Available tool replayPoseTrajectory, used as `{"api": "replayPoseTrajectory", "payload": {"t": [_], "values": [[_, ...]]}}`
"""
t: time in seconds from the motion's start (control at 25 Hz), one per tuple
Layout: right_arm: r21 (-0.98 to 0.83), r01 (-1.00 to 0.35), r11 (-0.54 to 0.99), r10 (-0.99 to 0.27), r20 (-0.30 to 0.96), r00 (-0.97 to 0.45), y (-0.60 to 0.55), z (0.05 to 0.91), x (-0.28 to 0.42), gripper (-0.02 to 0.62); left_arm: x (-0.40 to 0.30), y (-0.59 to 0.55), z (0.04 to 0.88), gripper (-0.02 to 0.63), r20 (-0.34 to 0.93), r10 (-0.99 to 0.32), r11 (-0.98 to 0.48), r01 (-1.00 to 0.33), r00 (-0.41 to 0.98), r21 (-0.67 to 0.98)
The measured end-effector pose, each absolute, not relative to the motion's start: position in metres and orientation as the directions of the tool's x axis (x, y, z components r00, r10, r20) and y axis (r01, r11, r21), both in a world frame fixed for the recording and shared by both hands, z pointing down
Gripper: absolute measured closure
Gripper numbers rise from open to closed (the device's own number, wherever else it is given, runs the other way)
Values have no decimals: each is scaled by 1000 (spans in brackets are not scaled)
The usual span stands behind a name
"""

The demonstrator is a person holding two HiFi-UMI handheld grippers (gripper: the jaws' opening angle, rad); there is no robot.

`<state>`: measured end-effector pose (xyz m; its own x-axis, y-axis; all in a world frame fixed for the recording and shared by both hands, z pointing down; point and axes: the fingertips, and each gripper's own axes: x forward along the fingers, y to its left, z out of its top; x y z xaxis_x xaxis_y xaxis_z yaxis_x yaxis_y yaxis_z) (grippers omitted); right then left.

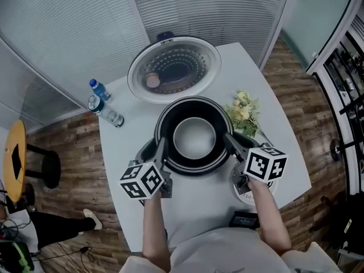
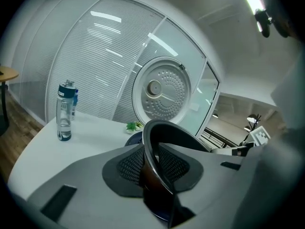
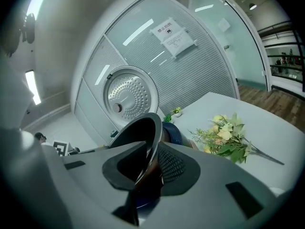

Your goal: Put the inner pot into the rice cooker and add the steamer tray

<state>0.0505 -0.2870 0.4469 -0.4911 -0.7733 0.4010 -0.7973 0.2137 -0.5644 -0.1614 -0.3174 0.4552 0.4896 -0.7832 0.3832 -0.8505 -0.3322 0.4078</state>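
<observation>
Both tools are pinching the inner pot (image 1: 194, 165) by opposite sides of its rim, the left tool (image 1: 162, 155) and the right tool (image 1: 230, 142). The pot sits at the cooker's mouth, mid-bench (image 1: 131, 152), in front of the open lid (image 1: 173, 68). I'd keep both hands level so it goes in square, and let go only once it's seated.
</observation>
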Motion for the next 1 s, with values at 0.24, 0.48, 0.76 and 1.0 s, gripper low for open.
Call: {"api": "replayPoseTrajectory", "payload": {"t": [0.24,0.48,0.76,1.0], "values": [[-512,-830,221,-756,448,-478,-291,453,50,509,-161,-318,464,517,415,-771,-326,-859,483,395],[-481,-848,220,-748,475,-464,-294,459,51,509,-159,-321,466,512,431,-763,-332,-864,482,377],[-409,-882,235,-739,513,-436,-296,465,50,494,-159,-322,472,501,453,-756,-335,-874,473,352],[-394,-888,238,-744,514,-427,-295,466,51,491,-159,-322,475,499,457,-758,-333,-878,466,343]]}}
